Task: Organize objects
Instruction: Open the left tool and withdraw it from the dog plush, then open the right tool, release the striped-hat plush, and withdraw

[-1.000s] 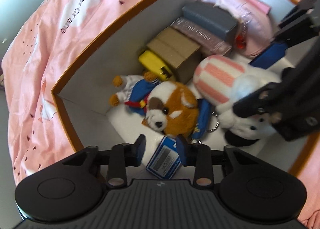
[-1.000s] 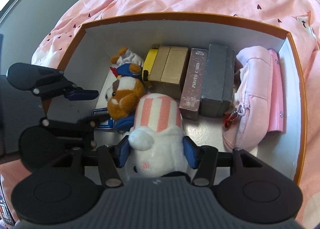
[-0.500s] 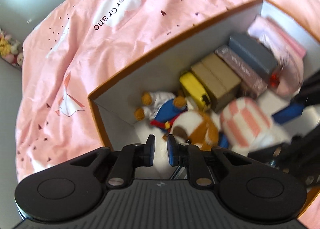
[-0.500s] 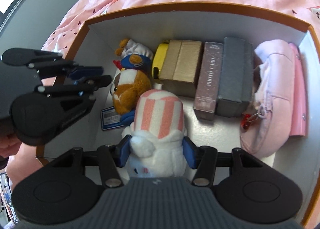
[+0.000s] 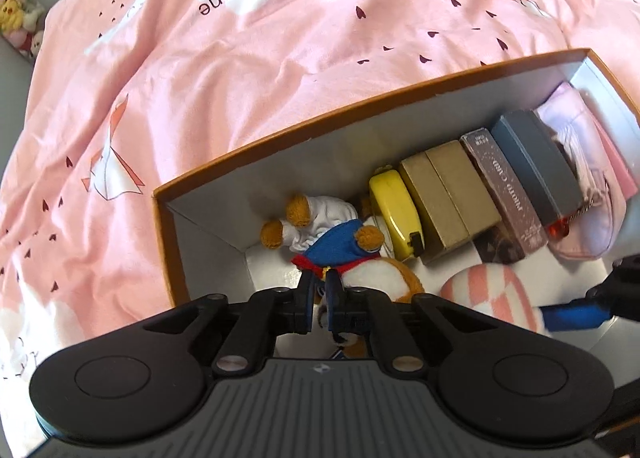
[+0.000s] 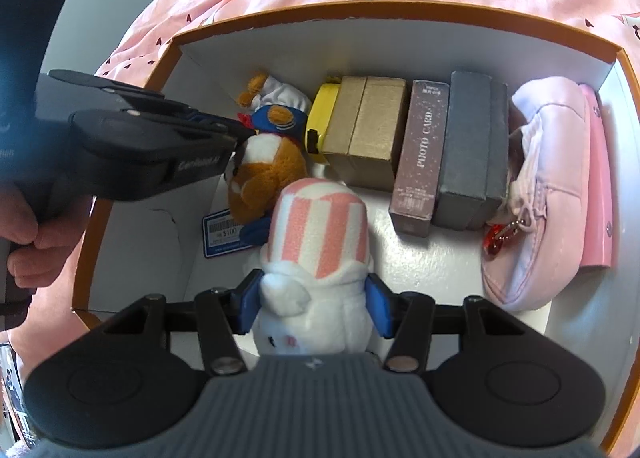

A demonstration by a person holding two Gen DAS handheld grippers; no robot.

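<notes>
A pink bedspread (image 5: 240, 98) printed with small hearts and paper cranes fills the background, and on it sits an orange-rimmed box (image 6: 280, 42) with white inner walls. Along its far wall, from the right as the right wrist camera sees it, lie a flat pink case (image 6: 598, 178) against the side wall, a pale pink pouch (image 6: 548, 194) with a red charm (image 6: 496, 242) on a chain, a grey box (image 6: 468, 146), a mauve box (image 6: 420, 154) marked PHOTO CARD, a tan box (image 6: 366, 126) and a yellow case (image 6: 320, 114), all packed side by side. In the near-left corner lies a brown-and-white plush dog (image 6: 268, 170) in a blue top, with a blue price tag (image 6: 224, 236) on the floor beside it.

In the middle of the box is a white plush (image 6: 316, 258) with a pink-striped hat. The right gripper (image 6: 314, 306) clasps this plush at its body, its blue pads pressed into both sides. The striped hat lies against the dog, leaving little room between them.

The left gripper (image 5: 320, 298) has its jaws drawn together with nothing clearly between them, its tips over the dog's chest. A hand (image 6: 24, 234) holds its handle outside the box's left wall.
</notes>
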